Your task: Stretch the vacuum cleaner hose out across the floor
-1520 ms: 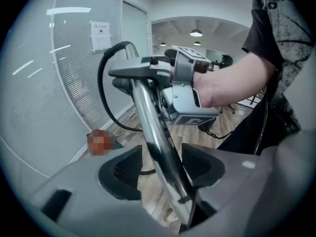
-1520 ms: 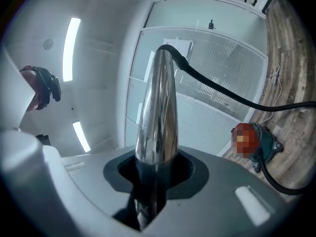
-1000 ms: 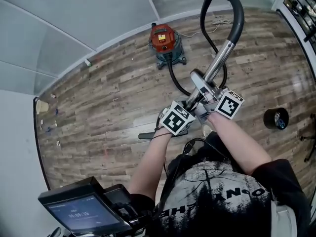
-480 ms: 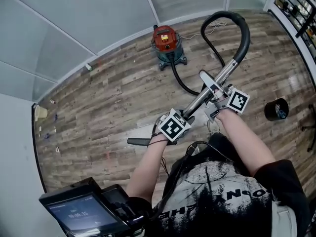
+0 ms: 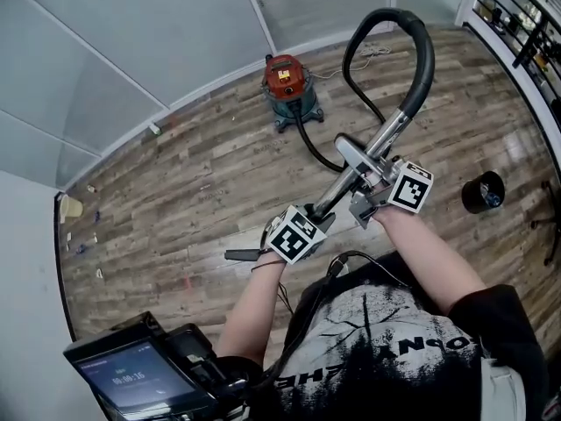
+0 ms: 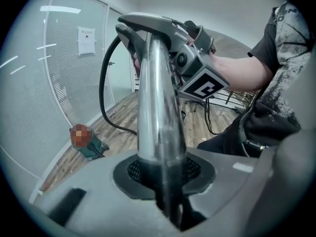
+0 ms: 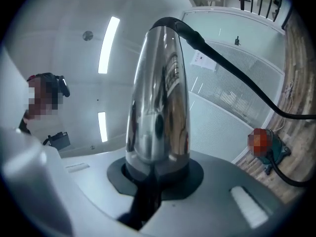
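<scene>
A red and teal vacuum cleaner [image 5: 285,79] stands on the wood floor by the far wall. Its black hose [image 5: 422,53] runs from the canister, arches high and joins a chrome wand [image 5: 387,138]. My left gripper [image 5: 317,213] is shut on the wand's lower part, and the tube [image 6: 157,132] passes straight between its jaws. My right gripper [image 5: 368,187] is shut on the wand higher up, near the handle [image 5: 352,154], with the tube [image 7: 159,117] filling its view. Both grippers' jaws have just been closing on the wand. The floor nozzle [image 5: 243,254] hangs low at the left.
A black round container [image 5: 483,191] sits on the floor at the right. Glass partition walls [image 5: 175,33] close the far side, and racks [image 5: 517,16] line the top right. Small litter [image 5: 83,235] lies along the left wall. A tablet [image 5: 130,377] hangs at my chest.
My two grippers, close together on the wand before, now sit apart, the left one lower and further left. The wand and hose arch have swung a little, and the nozzle shifted left.
</scene>
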